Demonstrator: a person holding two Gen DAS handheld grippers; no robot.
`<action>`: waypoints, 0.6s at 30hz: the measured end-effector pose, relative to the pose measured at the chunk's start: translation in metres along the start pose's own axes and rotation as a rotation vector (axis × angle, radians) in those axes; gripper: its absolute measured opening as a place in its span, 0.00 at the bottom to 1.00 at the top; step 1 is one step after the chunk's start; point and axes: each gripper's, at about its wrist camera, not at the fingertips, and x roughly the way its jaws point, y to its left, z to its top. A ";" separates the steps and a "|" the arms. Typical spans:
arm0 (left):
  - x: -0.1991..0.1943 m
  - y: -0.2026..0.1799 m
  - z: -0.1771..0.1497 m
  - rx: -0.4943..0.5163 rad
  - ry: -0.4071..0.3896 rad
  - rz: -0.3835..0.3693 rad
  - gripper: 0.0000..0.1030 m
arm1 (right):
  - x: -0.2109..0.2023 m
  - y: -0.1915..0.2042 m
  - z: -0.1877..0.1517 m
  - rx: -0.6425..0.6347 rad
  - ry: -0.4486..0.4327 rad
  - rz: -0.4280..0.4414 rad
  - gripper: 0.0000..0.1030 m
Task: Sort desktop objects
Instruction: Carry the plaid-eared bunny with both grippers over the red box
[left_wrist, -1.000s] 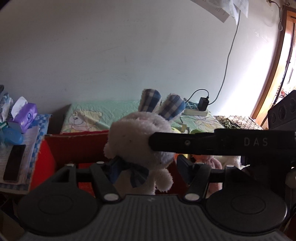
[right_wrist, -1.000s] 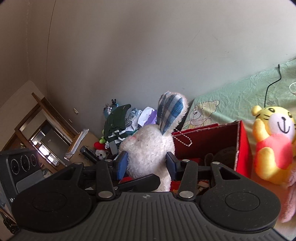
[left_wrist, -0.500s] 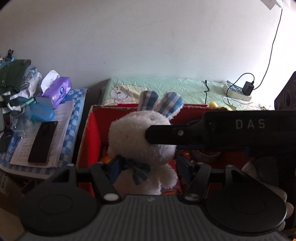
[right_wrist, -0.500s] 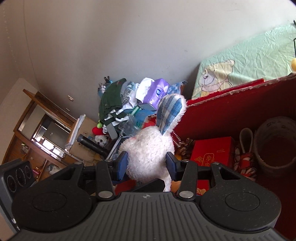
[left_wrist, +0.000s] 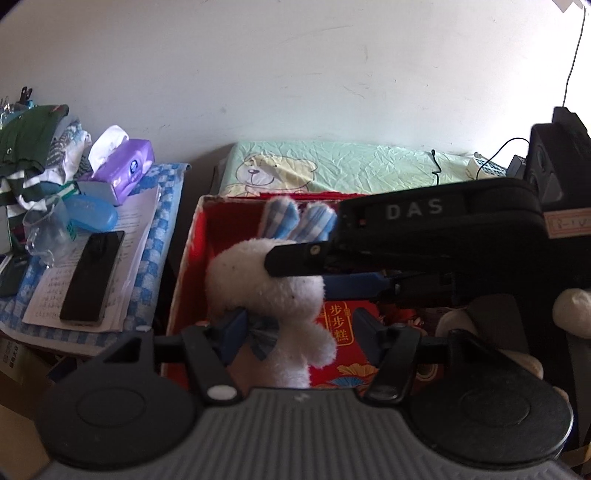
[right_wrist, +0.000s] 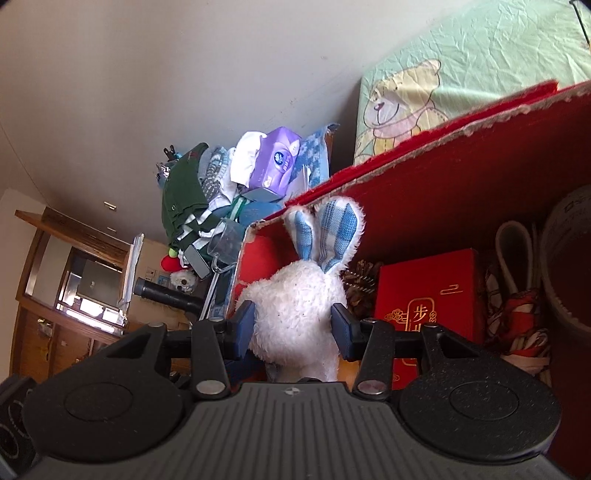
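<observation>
Toy rabbit (right_wrist: 295, 314) hangs upright, ears up, over the red box (left_wrist: 192, 258), pinched between the right gripper (right_wrist: 293, 325) pads. Left gripper (left_wrist: 299, 328) brackets its body, jaws apart, not clamping.

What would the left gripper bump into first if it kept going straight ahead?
Probably the white plush bunny: it sits right between the left gripper fingers. Beyond it lies the red box interior, though depth is hard to judge.

Plain white wall (left_wrist: 295, 74), wooden cabinet (right_wrist: 55, 295) beyond
</observation>
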 end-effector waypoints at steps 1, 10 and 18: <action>0.000 -0.001 -0.001 0.006 0.000 0.003 0.63 | 0.003 0.001 0.000 0.001 0.012 -0.017 0.47; 0.008 0.004 -0.005 -0.010 0.026 0.002 0.62 | 0.011 -0.012 0.004 0.062 0.064 -0.023 0.45; 0.010 0.000 -0.010 0.006 0.021 0.014 0.67 | 0.001 -0.015 0.001 0.098 0.008 -0.027 0.45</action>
